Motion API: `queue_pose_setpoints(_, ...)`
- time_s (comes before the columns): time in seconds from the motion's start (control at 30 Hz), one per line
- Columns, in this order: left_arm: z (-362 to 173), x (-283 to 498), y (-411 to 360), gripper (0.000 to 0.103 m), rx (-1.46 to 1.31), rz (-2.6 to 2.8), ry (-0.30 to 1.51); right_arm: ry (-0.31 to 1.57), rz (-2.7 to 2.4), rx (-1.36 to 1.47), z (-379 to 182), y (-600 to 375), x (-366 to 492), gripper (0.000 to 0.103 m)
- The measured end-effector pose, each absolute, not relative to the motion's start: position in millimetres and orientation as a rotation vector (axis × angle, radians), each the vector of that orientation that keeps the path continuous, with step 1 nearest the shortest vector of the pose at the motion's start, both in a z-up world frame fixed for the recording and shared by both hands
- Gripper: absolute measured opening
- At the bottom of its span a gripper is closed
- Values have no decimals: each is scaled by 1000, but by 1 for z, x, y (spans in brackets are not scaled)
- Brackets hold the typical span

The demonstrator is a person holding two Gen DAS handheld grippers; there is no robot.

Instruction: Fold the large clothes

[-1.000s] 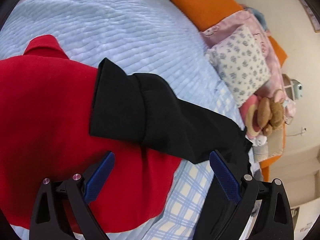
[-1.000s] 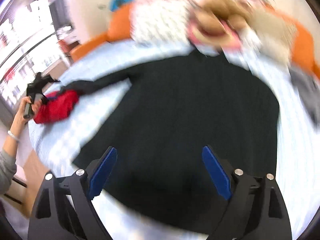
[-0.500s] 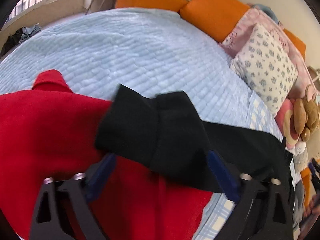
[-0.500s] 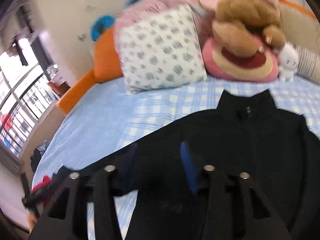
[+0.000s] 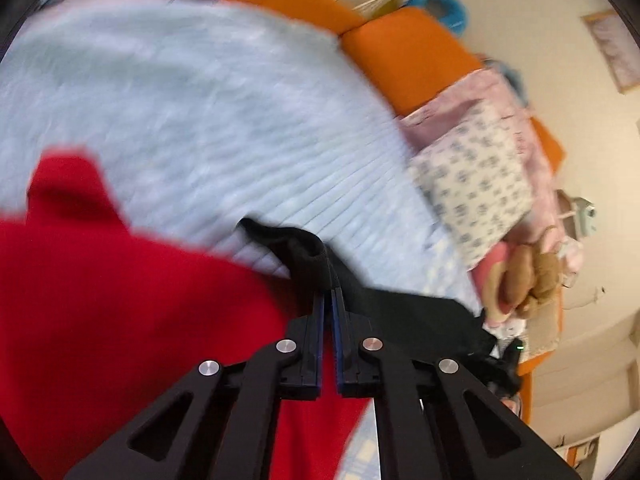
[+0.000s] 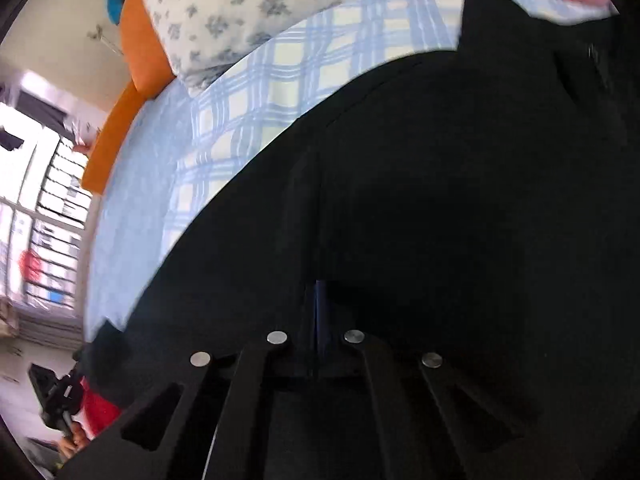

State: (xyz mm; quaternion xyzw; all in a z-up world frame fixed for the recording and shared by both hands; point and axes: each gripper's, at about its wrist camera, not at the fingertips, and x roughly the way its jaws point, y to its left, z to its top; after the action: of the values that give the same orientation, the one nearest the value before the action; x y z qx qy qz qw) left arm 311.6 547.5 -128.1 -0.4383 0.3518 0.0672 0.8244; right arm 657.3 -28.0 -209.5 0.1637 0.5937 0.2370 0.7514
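Observation:
A large black jacket [image 6: 460, 184] lies spread on the bed, collar toward the pillows. Its sleeve [image 5: 304, 252] reaches left, the cuff end lying over a red garment [image 5: 120, 300]. My left gripper [image 5: 330, 294] is shut on the sleeve's cuff end. My right gripper [image 6: 320, 292] is pressed low into the jacket near the shoulder, with its jaws closed together on the black cloth. In the right wrist view the left gripper [image 6: 56, 396] shows small at the far end of the sleeve, beside the red garment [image 6: 100, 412].
The bed has a pale blue quilted cover [image 5: 200, 112] and a blue checked sheet [image 6: 248, 112]. At its head are orange cushions [image 5: 404, 52], a flowered pillow [image 5: 476, 184], pink bedding and a brown plush toy [image 5: 528, 276]. A window [image 6: 44, 208] is at the left.
Both grippers went from open to shut. The left closed on the sleeve's cuff. The right dropped from above the jacket down onto its shoulder area and closed on the cloth.

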Motion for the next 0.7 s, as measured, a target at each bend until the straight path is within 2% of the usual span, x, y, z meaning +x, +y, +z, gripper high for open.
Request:
queue_pose_setpoints(0.13, -68, 324, 524, 9, -846, 28, 675, 1335, 530, 326, -209, -25, 661, 0)
queue_pose_setpoints(0.2, -45, 329, 510, 9, -748, 56, 694, 1333, 522, 286, -207, -20, 660, 0)
queue_pose_setpoints(0.37, -45, 324, 498, 9, -689, 108, 763, 1309, 526, 301, -209, -21, 654, 0)
queue_pose_setpoints(0.53, -34, 310, 485, 9, -639, 34, 695, 1310, 526, 303, -210, -25, 653, 0)
queue_pose_setpoints(0.7, 40, 301, 397, 9, -313, -214, 617, 1362, 531, 252, -208, -18, 662, 0)
